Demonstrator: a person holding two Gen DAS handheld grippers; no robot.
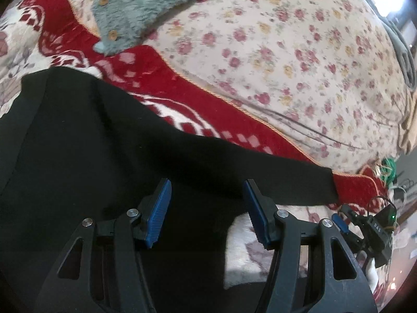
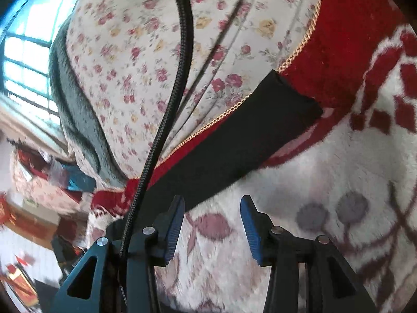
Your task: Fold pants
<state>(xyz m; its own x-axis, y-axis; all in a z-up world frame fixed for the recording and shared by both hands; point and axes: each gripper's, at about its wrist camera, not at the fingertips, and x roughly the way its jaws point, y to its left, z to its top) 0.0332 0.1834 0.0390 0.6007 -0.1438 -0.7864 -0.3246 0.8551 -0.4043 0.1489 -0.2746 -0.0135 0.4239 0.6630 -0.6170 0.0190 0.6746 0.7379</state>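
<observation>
Pants lie flat on the blanket, leg stretching away toward the right gripper. Left gripper hovers right over the fabric, nearer; both sets of fingers gape, holding nothing.

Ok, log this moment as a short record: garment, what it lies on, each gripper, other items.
garment: black pants, spread flat, one leg stretching out to its cuff
surface: red and white patterned blanket over a floral sheet
left gripper: open, nothing between the pads, over the pants
right gripper: open, empty, over the blanket beside the leg
other items: grey fluffy garment with buttons, lying further back
fold: not yet begun
</observation>
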